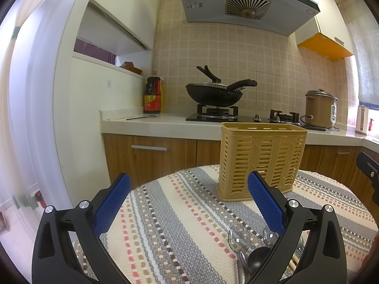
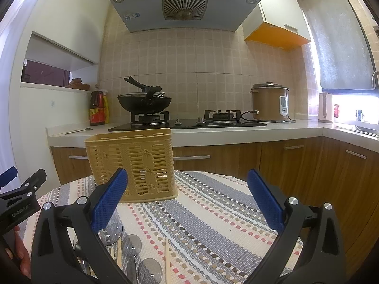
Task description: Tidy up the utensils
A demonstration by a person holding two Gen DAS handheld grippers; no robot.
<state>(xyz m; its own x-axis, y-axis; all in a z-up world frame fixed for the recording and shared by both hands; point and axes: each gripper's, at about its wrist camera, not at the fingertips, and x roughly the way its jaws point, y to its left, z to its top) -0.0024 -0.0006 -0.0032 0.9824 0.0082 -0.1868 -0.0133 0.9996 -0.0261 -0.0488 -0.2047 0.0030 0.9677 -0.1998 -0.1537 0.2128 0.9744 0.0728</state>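
Both grippers hovering over striped-cloth bench (image 1: pixel 165 224), jaws wide, nothing held.
Left gripper (image 1: pixel 189 203) & right gripper (image 2: pixel 187 201) apart, side by side. Yellow utensil basket (image 1: pixel 260 158) upright nr far edge. Clear spoons (image 2: pixel 132 243), dark ladle (image 1: pixel 258 258), chopsticks (image 2: pixel 167 260) loose at near edge.

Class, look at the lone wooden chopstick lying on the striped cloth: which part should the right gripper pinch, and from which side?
Probably its mid-shaft, from above. The chopstick lies flat on the cloth, apart from the spoons, so open jaws can straddle it crosswise. The right gripper is already open.
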